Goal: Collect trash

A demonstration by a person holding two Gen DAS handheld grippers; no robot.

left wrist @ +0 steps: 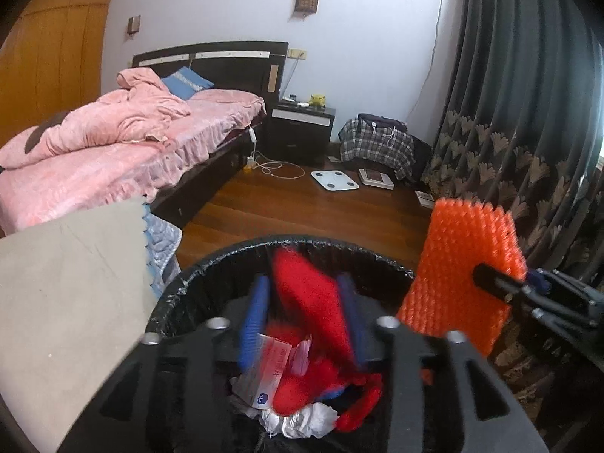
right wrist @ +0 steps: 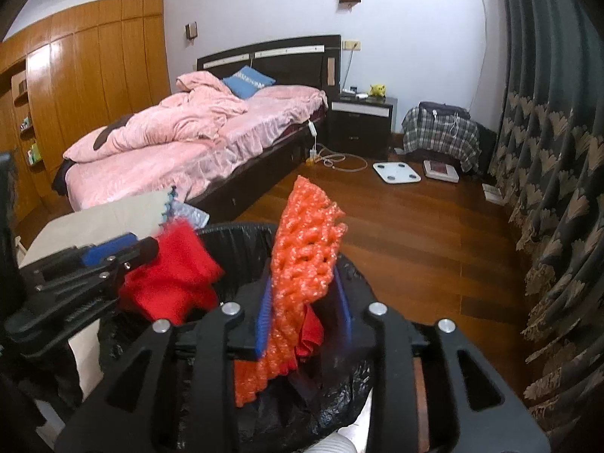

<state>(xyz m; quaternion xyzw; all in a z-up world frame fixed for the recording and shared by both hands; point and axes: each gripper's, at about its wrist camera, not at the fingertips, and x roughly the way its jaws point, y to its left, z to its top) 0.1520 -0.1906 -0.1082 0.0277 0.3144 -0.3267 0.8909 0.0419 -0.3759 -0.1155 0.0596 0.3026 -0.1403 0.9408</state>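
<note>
A bin lined with a black bag (left wrist: 196, 283) stands right below both grippers, holding a small box (left wrist: 264, 373), crumpled white paper (left wrist: 302, 421) and red scraps. My left gripper (left wrist: 304, 283) is open over it. A red foam piece (left wrist: 313, 302) hangs blurred and tilted between its blue pads, clear of the left pad. From the right wrist view, the left gripper (right wrist: 147, 249) shows that red piece (right wrist: 170, 279) at its tip. My right gripper (right wrist: 302, 277) has an orange foam net (right wrist: 302, 249) standing upright between its pads, above the bin's rim (right wrist: 241, 234). The right gripper (left wrist: 487, 275) and net (left wrist: 464, 264) appear at right.
A beige cloth-covered surface (left wrist: 68, 302) borders the bin on the left. A dark patterned curtain (left wrist: 528, 132) hangs close on the right. Beyond lie wood floor (left wrist: 302, 215), a pink bed (left wrist: 113, 143), a white scale (left wrist: 334, 180), a nightstand (left wrist: 302, 128) and a plaid-covered bag (left wrist: 377, 143).
</note>
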